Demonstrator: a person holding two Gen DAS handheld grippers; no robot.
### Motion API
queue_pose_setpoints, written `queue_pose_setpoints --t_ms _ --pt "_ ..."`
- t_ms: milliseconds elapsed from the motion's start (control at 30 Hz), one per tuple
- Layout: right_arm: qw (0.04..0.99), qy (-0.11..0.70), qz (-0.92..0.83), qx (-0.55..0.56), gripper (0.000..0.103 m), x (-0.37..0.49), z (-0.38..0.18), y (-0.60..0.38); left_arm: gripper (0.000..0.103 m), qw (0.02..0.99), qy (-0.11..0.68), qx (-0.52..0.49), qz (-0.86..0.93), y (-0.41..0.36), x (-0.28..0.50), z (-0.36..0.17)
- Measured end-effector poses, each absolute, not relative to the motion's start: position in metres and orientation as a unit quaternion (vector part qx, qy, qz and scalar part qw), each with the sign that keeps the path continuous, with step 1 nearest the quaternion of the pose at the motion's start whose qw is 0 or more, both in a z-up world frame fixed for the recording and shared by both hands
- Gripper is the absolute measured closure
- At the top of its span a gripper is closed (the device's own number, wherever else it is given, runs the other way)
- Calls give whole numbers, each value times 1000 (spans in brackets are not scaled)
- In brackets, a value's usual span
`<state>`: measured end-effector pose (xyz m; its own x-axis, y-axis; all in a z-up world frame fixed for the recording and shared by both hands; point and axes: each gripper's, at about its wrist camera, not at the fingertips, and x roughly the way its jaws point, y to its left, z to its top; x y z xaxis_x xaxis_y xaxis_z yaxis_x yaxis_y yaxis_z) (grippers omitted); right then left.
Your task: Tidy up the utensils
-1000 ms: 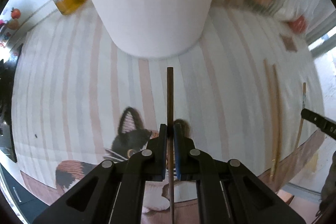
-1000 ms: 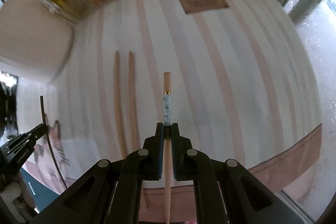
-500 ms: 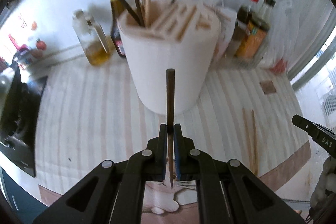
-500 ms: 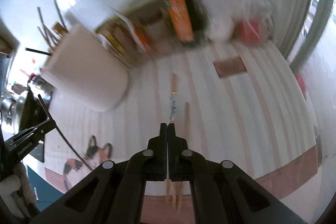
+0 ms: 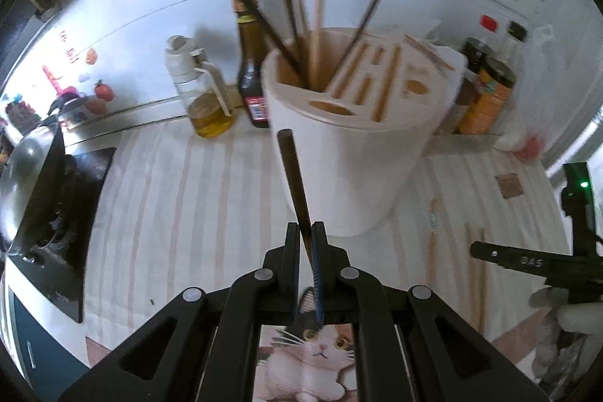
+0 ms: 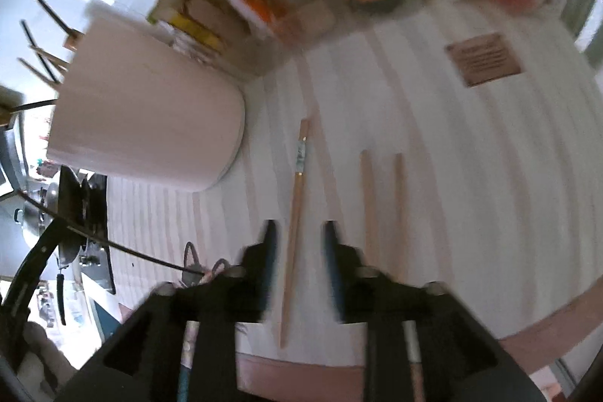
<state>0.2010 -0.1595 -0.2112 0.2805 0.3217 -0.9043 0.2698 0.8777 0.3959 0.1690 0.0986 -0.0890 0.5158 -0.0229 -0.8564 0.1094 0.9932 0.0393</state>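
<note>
My left gripper [image 5: 306,230] is shut on a dark chopstick [image 5: 293,176] that points up toward the white utensil holder [image 5: 350,145], which has several chopsticks standing in its slots. In the right wrist view my right gripper [image 6: 298,234] hovers with its jaws opening. A light chopstick with a patterned band [image 6: 296,202] lies on the striped mat between and below the fingers, untouched. Two plain wooden chopsticks [image 6: 382,206] lie just to its right. The holder [image 6: 147,112] stands at the left of that view.
An oil jar [image 5: 205,100], a dark sauce bottle [image 5: 250,70] and an orange can [image 5: 486,97] stand behind the holder. A black stove [image 5: 56,198] is at the left. The striped mat [image 5: 169,206] has a cat picture at the near edge. A brown coaster [image 6: 484,59] lies far right.
My left gripper rose with the dark chopstick until the holder's top came into view. My right gripper let go of the banded chopstick, which now lies on the mat, and its jaws have parted.
</note>
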Motion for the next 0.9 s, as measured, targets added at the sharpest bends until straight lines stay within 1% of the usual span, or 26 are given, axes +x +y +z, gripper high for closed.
queue_pose_setpoints --t_ms 167,300,333,367,400,500,600,700,900 --pt "755 623 -2 204 68 240 -238 -125 100 874 483 51 8 114 177 -96" --pt "751 646 -34 131 68 262 -258 -92 100 874 483 40 25 127 181 -97" --pt "746 656 -41 111 71 265 -264 -84 100 874 483 38 28 130 181 -97" --pt "746 658 -52 89 86 267 -267 -78 100 874 483 37 29 131 181 -97" --pt "753 652 -57 69 94 267 -265 -72 100 875 482 36 30 133 180 -97" --pt "757 650 -51 35 96 265 -262 -61 100 875 482 33 29 135 179 -98" --pt "763 643 -37 55 97 259 -254 -63 100 876 481 29 25 136 178 -97" --pt "784 616 -22 72 97 243 -230 -71 100 878 478 27 19 137 175 -92" --pt "833 544 2 102 97 210 -162 -82 100 883 469 20 5 137 167 -79"
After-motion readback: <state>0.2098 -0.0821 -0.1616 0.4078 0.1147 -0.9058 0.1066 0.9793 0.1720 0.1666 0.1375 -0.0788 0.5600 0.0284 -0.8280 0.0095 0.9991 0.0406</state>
